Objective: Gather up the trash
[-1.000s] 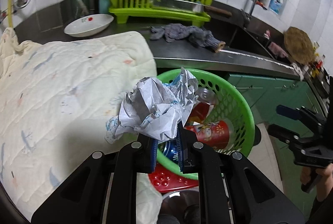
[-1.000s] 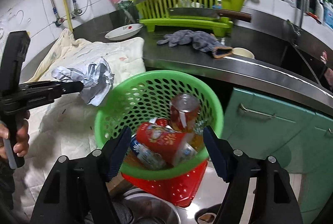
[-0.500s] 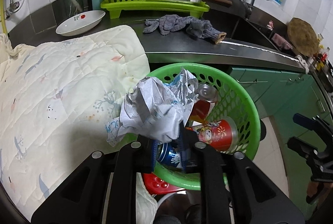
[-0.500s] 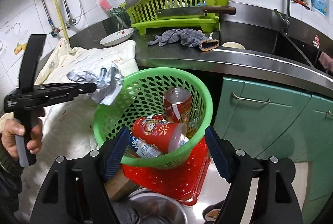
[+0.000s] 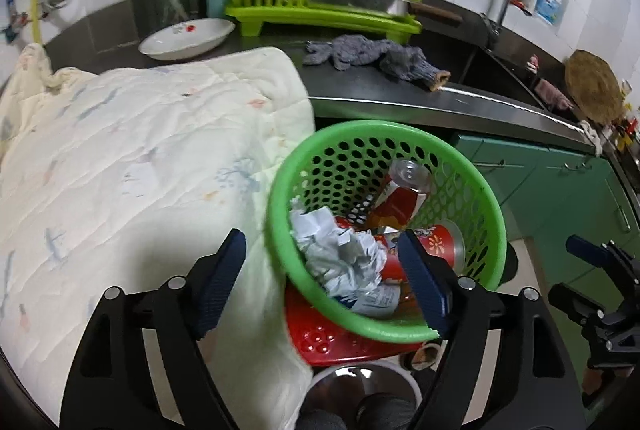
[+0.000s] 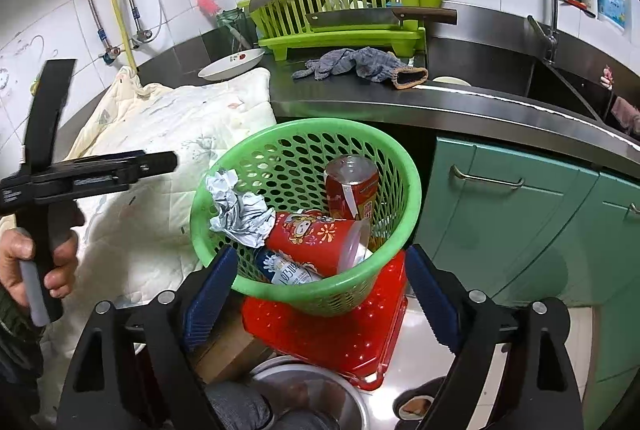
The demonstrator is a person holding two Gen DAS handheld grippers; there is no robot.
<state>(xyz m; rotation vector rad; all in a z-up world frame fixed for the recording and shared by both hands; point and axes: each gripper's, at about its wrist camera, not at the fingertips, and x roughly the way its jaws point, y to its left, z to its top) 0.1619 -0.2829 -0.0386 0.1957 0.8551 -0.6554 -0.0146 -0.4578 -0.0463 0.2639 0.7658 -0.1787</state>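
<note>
The left gripper [image 5: 322, 276] hangs over the near rim of the green basket [image 5: 490, 206], its fingers spread wide with nothing between them. Inside the basket a crumpled paper wad [image 5: 340, 256] lies against the near-left wall, beside a red cup [image 5: 438, 244] and an upright can [image 5: 402, 192]. A quilt [image 5: 140, 158] lies left of the basket.

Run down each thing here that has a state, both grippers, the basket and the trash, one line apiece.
left gripper: open, empty
right gripper: open, empty
green basket: upright on the red crate
crumpled paper: inside basket, against its wall
red cup: on its side
red can: leaning, inside basket
cabinet doors: closed
</note>
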